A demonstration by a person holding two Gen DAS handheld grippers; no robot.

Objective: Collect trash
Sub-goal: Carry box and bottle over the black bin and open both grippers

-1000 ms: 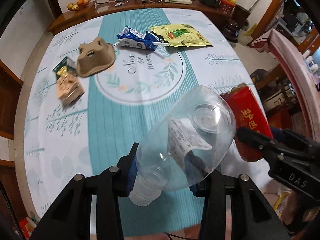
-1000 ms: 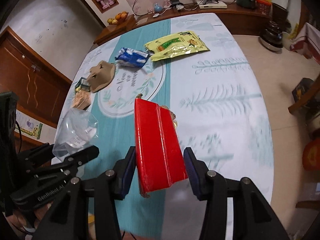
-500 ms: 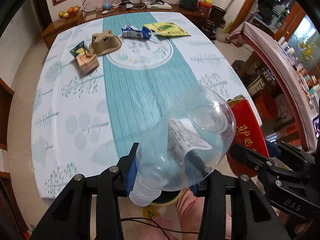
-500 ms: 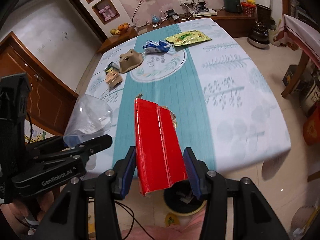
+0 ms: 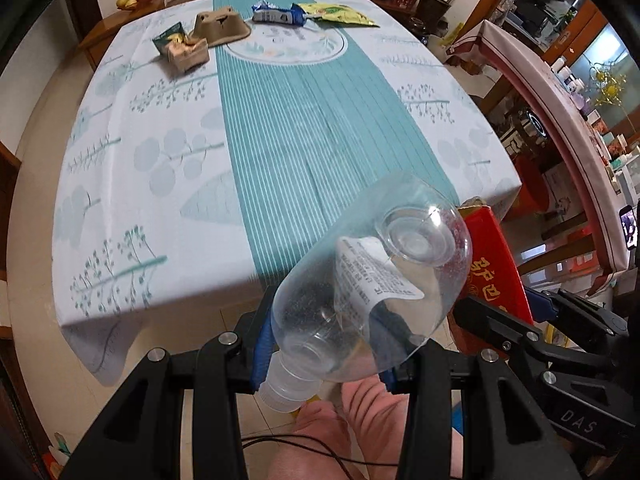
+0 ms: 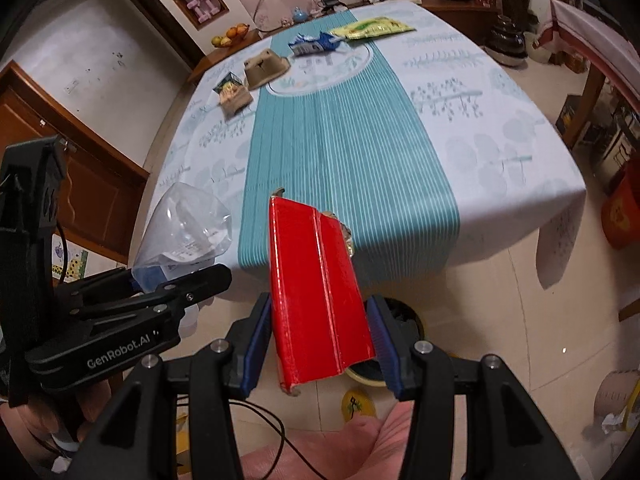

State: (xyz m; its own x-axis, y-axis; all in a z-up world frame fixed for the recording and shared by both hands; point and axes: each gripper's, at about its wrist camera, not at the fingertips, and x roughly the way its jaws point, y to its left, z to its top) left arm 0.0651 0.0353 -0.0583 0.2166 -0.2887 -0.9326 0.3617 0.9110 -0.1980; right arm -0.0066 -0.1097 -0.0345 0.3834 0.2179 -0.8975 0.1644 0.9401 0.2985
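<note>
My left gripper (image 5: 324, 354) is shut on a clear plastic bottle (image 5: 376, 292) near its neck, base pointing away. My right gripper (image 6: 318, 344) is shut on a flattened red box (image 6: 316, 296), which also shows beside the bottle as the red box (image 5: 494, 264). Both are held off the near edge of the table (image 5: 168, 184), above the floor. A dark bin (image 6: 400, 320) with a yellow rim stands on the floor under the red box, mostly hidden by it. At the table's far end lie a blue wrapper (image 5: 276, 14), a yellow packet (image 5: 336, 14), a brown pulp tray (image 5: 220, 26) and small cartons (image 5: 184, 46).
The person's leg in pink (image 5: 340, 432) is below the grippers, with a black cable (image 6: 272, 428) across it. A second cloth-covered table (image 5: 560, 128) stands at the right. A wooden sideboard (image 6: 452, 4) runs behind the table, and a wooden door (image 6: 60, 168) is at the left.
Both grippers have pulled back from over the table to beyond its near edge, still holding the bottle and the red box. The floor bin and the person's leg have come into view.
</note>
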